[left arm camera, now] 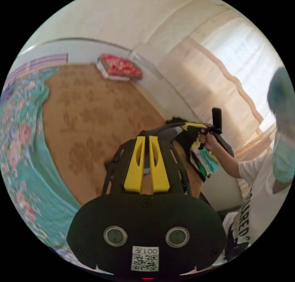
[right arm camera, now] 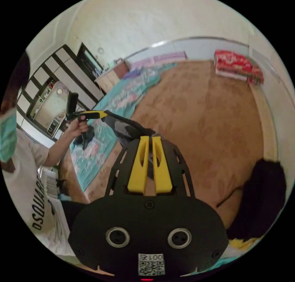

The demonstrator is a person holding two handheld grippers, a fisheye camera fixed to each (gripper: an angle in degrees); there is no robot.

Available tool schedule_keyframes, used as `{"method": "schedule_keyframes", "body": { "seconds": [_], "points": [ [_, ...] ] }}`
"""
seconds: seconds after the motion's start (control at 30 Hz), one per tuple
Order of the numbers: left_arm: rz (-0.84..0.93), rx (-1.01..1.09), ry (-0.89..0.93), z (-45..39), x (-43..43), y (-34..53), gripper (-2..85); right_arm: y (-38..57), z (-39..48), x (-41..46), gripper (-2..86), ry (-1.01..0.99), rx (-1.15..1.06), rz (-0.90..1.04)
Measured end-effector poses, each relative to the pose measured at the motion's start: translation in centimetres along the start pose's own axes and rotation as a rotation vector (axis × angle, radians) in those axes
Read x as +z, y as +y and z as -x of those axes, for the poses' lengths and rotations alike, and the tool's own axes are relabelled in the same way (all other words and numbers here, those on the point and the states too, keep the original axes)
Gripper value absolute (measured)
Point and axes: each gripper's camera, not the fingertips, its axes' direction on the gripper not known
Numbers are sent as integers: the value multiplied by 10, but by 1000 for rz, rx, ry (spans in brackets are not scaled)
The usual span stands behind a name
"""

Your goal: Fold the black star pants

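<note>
The black pants hang taut in the air as a dark, greyish band between my two grippers, above a brown patterned bed cover. In the left gripper view my left gripper has its yellow jaws shut on one end of the cloth. At the other end a hand holds the right gripper. In the right gripper view my right gripper is shut on the pants. From there they run left to the left gripper, held in the person's other hand. No star print can be made out.
The brown cover spreads below, with a teal floral sheet beside it. A red packet stack sits at the far wall. Dark clothes are piled by the bed's edge. The person in a white T-shirt stands close, near curtains.
</note>
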Motion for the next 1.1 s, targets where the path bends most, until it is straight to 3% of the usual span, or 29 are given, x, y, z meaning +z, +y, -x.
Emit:
{"method": "schedule_keyframes", "body": {
  "seconds": [0.17,0.33,0.53,0.77,0.9,0.97,1.1],
  "points": [
    [-188,42,-25,-4,-53,-61,-8,-64,7,-65,15,-15,-46,-231],
    [-165,89,-141,-19,-63,-27,-13,-47,37,-68,15,56,-109,-208],
    [19,-66,-60,11,-25,74,-14,41,46,-6,15,44,-32,54],
    [410,-421,133,14,-2,217,-15,156,63,46,15,-266,201,482],
    [470,-530,230,-12,-27,245,-15,183,89,38,15,-459,287,674],
    [494,-524,237,-24,-41,242,-15,184,99,35,15,-470,268,715],
    [474,-344,176,-17,-44,201,-15,144,101,30,18,-256,98,497]
  ]
}}
